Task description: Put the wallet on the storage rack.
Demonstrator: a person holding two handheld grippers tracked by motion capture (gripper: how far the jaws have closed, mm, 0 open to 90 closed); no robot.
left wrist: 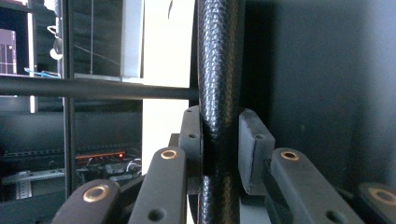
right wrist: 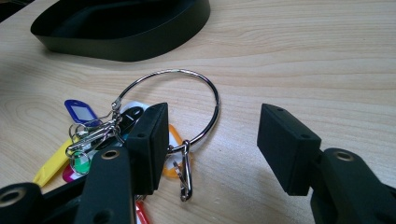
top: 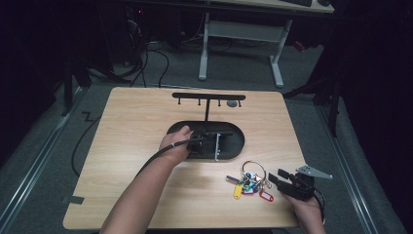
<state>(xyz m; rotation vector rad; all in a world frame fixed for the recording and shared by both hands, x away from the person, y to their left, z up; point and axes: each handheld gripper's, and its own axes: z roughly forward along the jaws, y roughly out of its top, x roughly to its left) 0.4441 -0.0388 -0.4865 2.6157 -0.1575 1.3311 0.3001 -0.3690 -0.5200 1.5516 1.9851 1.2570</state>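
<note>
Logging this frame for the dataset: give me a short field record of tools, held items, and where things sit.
left tool: shut on the stand's post, over the black oval base
right tool: open, holding nothing
key ring: flat on the table, coloured tags attached, partly between the right tool's jaws
stand crossbar: hooks along it; whether anything hangs there is unclear

Light wooden table (top: 141, 122), black oval-based key stand (top: 234, 130), key bunch with coloured tags (top: 249, 183)
</note>
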